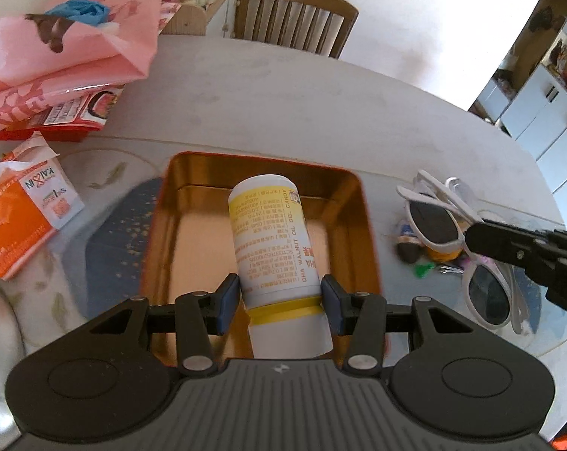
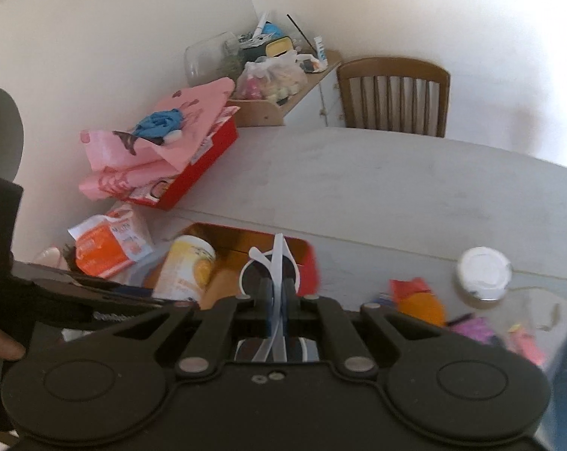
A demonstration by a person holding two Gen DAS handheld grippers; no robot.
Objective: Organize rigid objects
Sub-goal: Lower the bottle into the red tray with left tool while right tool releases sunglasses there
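Note:
My left gripper (image 1: 279,302) is shut on a white and yellow candy bottle (image 1: 274,240), which hangs over an open tin tray (image 1: 193,173) with a gold inside and red outside. My right gripper (image 2: 277,293) is shut on white-framed sunglasses (image 2: 272,263), gripping them by the frame. In the left wrist view the sunglasses (image 1: 437,221) hang to the right of the tray, with the right gripper (image 1: 482,238) coming in from the right. In the right wrist view the bottle (image 2: 187,270) and the tray (image 2: 306,263) lie ahead and to the left.
A pink bag (image 1: 69,49) on a red box sits at the table's back left, an orange tissue pack (image 1: 20,218) nearer. Small items (image 1: 411,244) lie right of the tray. A white-lidded jar (image 2: 482,272) and orange packet (image 2: 418,297) sit right. A wooden chair (image 2: 392,94) stands behind.

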